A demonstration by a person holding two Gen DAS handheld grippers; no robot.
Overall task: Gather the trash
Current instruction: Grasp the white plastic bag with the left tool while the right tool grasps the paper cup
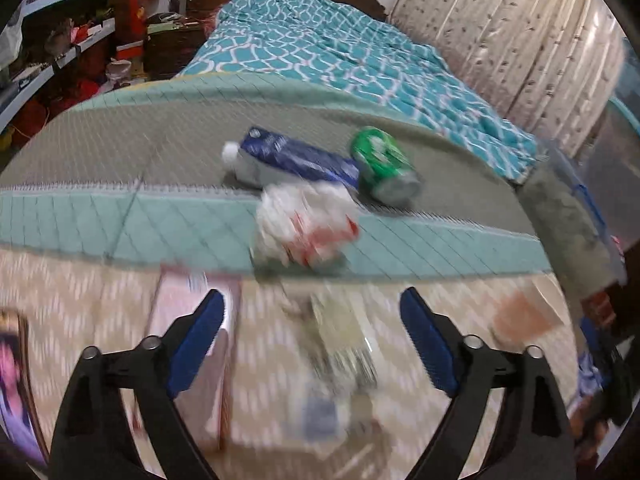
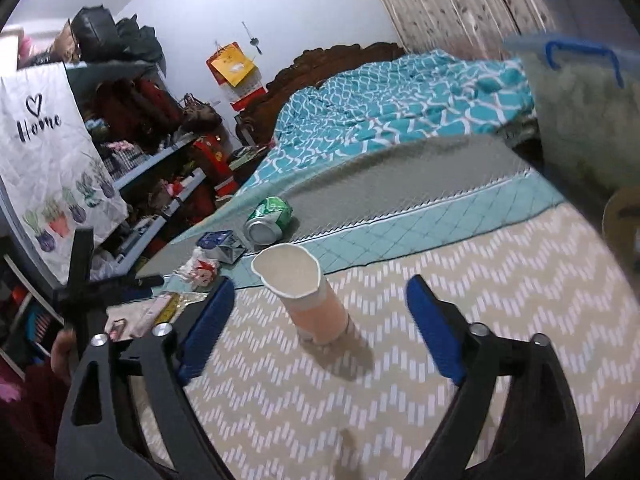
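Left wrist view: left gripper (image 1: pixel 312 320) is released, jaws wide apart, nothing btwn them, hanging over the beige zigzag mat (image 1: pixel 80 292). Pic is motion-blurred. Ahead, near the front edge of the bed (image 1: pixel 120 140), three bits of trash lie bunched: a blue carton (image 1: pixel 296 158) w/ white cap on the grey sheet, a green can (image 1: pixel 384 164) on its side touching the carton's right end, and a crumpled white-red wrapper (image 1: pixel 304 224) just in front, over the teal quilted border. Under the gripper on the mat are a pink box (image 1: pixel 192 344) at the left finger and smeared flat items in the middle, too blurred to name.

Right wrist view: right gripper (image 2: pixel 320 312) also released, jaws spread, empty. A paper cup (image 2: pixel 304 296) stands upright on the mat, framed btwn the fingers but untouched; rim looks bent. Beyond it, toward the bed's left front corner, the can, carton and wrapper lie close together. A clear bin w/ blue handle (image 2: pixel 580 100) sits at the right edge of the view, on or beside the bed, can't tell which; it may be the trash container, not certain.

Progress, my read: early. Nothing gripped, all four pieces lie out. Cup looks like the right side's likely 1st pick; wrapper cluster is left for the other.
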